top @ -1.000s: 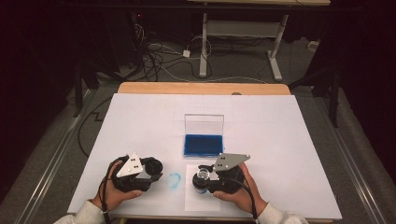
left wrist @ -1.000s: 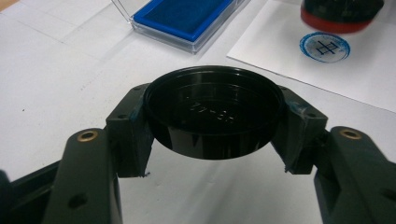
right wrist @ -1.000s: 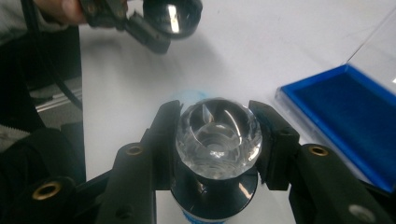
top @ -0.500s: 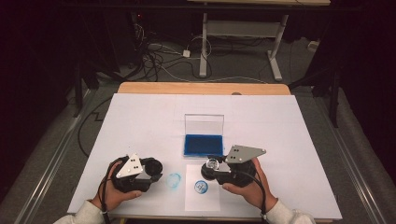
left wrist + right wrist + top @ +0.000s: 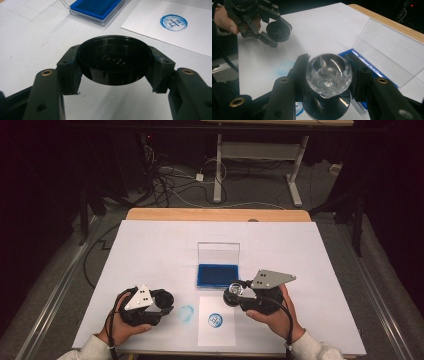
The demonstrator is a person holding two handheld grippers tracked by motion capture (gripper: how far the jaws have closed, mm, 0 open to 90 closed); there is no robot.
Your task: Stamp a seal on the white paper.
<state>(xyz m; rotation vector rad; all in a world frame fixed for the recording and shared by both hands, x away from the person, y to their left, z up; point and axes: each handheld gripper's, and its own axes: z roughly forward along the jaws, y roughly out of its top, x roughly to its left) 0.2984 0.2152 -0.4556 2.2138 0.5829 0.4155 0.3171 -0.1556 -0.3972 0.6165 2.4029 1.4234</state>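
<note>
My left gripper [image 5: 167,302] rests on the table at the front left, shut on a round black cap [image 5: 114,59] that it holds flat between its pads. Over the table at the front right, my right gripper [image 5: 234,296] is shut on the clear faceted knob of a stamp [image 5: 328,73], whose dark round base hangs below the jaws. A white sheet of paper [image 5: 217,337] lies between the hands and bears a round blue print [image 5: 215,320]. Just behind it stands the blue ink pad [image 5: 218,275] in its case.
The ink pad's clear lid [image 5: 389,50] stands upright at the back of the case. A faint blue smear [image 5: 186,312] marks the white table cover [image 5: 165,245] between the left gripper and the paper. The table's wooden far edge [image 5: 215,215] lies beyond.
My right gripper has lifted the stamp off the paper and moved right and back, which uncovers the blue print. The left gripper and its cap have kept still.
</note>
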